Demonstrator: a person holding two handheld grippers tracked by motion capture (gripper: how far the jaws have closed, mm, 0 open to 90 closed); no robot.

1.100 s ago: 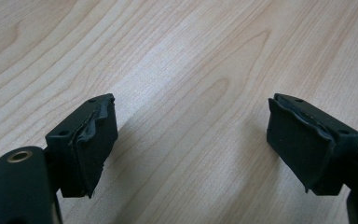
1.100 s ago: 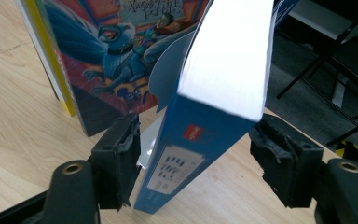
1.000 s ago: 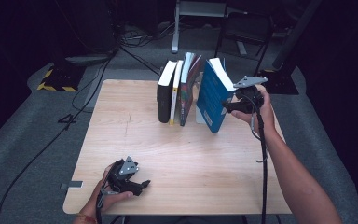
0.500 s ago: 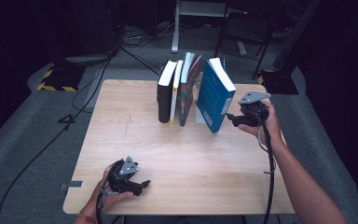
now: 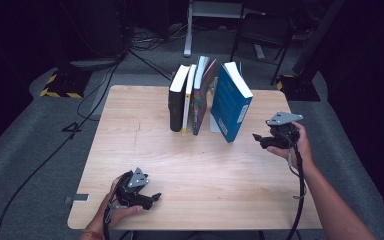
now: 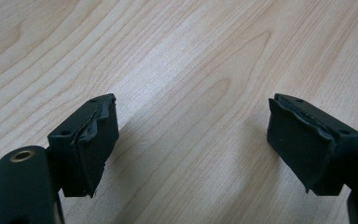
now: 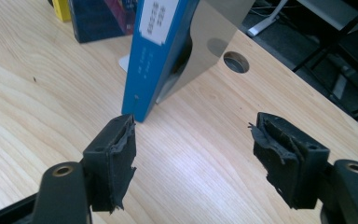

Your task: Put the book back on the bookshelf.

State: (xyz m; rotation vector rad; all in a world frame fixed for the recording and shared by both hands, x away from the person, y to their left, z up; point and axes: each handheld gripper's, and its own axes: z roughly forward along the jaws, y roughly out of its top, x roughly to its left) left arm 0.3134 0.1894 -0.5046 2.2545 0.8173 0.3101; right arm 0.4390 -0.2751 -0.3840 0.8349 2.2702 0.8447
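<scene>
Left tool (image 5: 152,196) is held low at the surface's (image 5: 200,165) near edge, jaws spread wide, nothing between them. Right tool (image 5: 258,138) is held near the right edge, jaws wide and empty, just beside the blue book (image 5: 231,102). That book is leaned toward the far edge, against a metal bookend (image 7: 214,32), apart from the upright books (image 5: 190,97).

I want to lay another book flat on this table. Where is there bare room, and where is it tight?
The table is bare left of the black book, and across the middle between the books and the left tongs. It is tight around the leaning blue book, where the open right tongs hover.
</scene>
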